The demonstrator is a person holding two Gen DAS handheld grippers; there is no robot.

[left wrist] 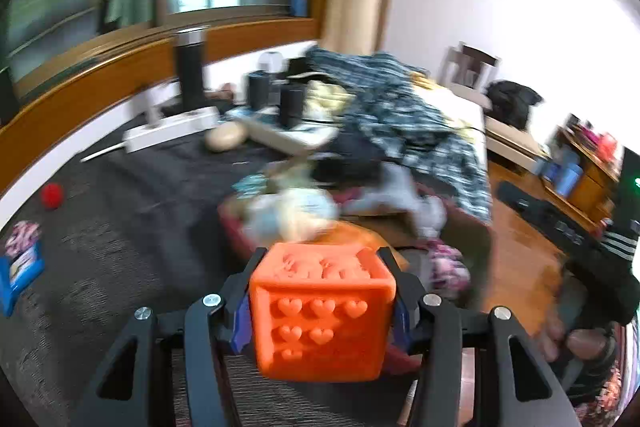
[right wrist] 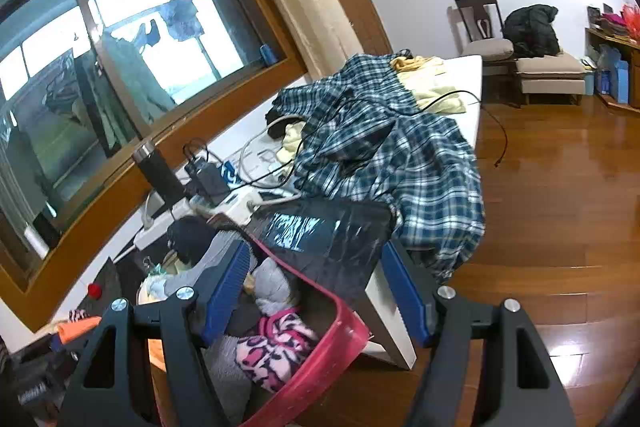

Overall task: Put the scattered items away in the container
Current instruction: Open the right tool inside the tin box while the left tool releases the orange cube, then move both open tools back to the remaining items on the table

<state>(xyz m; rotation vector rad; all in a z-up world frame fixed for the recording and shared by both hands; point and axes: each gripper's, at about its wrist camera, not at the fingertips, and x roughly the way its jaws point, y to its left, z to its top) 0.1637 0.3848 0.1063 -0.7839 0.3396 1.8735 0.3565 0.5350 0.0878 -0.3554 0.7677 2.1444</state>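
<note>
Jaws of left gripper [left wrist: 322, 301] clamp orange cube [left wrist: 320, 311]; right gripper [right wrist: 316, 291] gapes.

The cube [left wrist: 322, 311] is bright orange, with rows of raised hearts on its near face. The basket [right wrist: 340, 343] has a dull red rim. Inside it lies a pink fleece piece [right wrist: 276, 347] with black leopard-like spots, beside grey cloth [right wrist: 272, 285]. The shirt [right wrist: 384, 147] is checked navy, teal and white. A small ball [left wrist: 52, 195], perhaps yarn, is red. The gripper pads [right wrist: 228, 283] are blue.
</note>
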